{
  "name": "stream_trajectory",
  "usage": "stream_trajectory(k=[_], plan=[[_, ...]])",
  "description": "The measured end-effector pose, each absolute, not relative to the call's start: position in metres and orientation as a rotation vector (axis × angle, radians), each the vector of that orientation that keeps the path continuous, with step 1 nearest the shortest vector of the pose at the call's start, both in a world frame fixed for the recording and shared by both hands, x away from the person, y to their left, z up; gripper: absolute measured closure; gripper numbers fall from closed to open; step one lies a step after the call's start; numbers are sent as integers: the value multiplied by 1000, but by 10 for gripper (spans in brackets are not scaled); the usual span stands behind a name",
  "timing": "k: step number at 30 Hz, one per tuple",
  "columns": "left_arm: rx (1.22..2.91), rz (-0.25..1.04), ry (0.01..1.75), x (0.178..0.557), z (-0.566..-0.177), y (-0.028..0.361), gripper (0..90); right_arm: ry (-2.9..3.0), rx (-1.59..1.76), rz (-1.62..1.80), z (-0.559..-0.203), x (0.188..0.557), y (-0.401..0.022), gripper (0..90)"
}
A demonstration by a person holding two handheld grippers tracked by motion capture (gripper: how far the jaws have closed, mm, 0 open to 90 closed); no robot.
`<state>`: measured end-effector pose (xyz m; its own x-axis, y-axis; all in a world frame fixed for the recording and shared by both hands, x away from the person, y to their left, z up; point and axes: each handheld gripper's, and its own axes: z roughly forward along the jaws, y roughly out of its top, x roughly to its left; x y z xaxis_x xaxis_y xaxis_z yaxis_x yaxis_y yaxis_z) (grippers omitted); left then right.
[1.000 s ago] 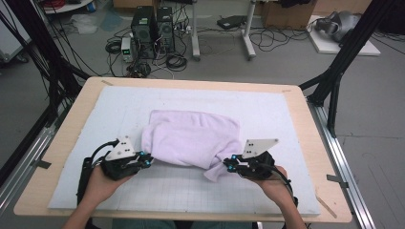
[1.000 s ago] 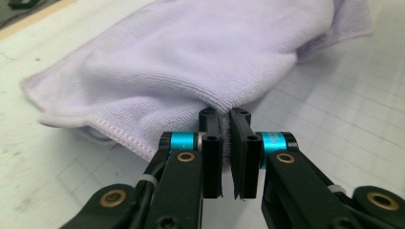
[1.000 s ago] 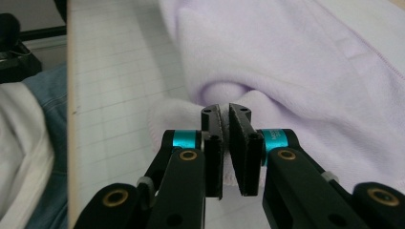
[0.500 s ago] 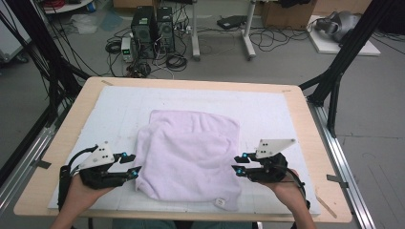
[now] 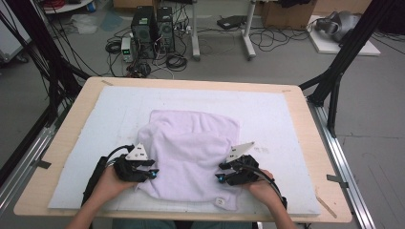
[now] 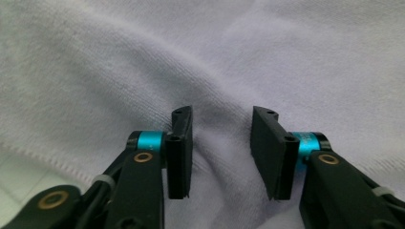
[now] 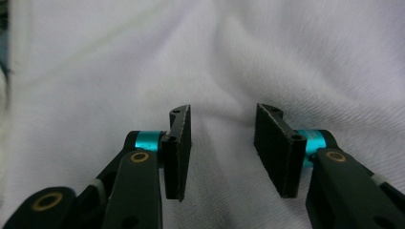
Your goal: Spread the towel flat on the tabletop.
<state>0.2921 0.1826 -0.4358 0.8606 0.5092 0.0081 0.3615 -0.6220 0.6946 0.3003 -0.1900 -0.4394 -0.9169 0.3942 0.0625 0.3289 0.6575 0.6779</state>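
A pale lilac towel (image 5: 193, 143) lies on the white mat, its upper layer rumpled and set askew over the lower one. My left gripper (image 5: 150, 173) rests low at the towel's left near edge, and my right gripper (image 5: 218, 178) at its right near part, both pointing inward. In the left gripper view the gripper (image 6: 222, 114) stands open over a ridge of towel (image 6: 296, 57); its jaws have just been closing and no pad presses on cloth. In the right gripper view the gripper (image 7: 222, 112) is open above the towel (image 7: 310, 57), its jaws having just been opening.
The white mat (image 5: 95, 114) covers a wooden table (image 5: 71, 119) with black frame posts at its left and right back corners. A small white tag (image 5: 219, 202) sits at the towel's near edge. Computers and cables lie on the floor beyond.
A second ago both grippers were shut on the towel's near corners. They let go, the towel dropped spread toward the near edge, and both grippers then moved inward and down onto it.
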Motion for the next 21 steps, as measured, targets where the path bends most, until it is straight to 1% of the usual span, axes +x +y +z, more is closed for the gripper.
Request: stream_trajectory(k=[1, 2, 4, 5, 6, 9, 13, 16, 21], plan=[[2306, 261, 619, 291, -436, 182, 688, 2759, 621, 1127, -441, 300, -192, 614], [2312, 260, 608, 289, -436, 181, 736, 2752, 636, 1139, -441, 299, -193, 664], [2333, 287, 577, 285, -434, 178, 824, 2755, 608, 1140, -441, 297, -193, 799], [2338, 302, 572, 283, -434, 178, 845, 2762, 588, 1134, -440, 296, -191, 836], [2340, 306, 567, 281, -433, 178, 854, 2762, 563, 1118, -439, 294, -190, 853], [2281, 284, 584, 275, -433, 182, 863, 2772, 535, 1118, -438, 289, -188, 858], [2241, 286, 598, 262, -430, 193, 863, 2772, 517, 1170, -433, 278, -191, 859], [2225, 289, 574, 248, -423, 197, 865, 2768, 502, 1204, -429, 267, -195, 859], [2167, 253, 520, 224, -401, 201, 860, 2772, 442, 1277, -415, 243, -199, 859]])
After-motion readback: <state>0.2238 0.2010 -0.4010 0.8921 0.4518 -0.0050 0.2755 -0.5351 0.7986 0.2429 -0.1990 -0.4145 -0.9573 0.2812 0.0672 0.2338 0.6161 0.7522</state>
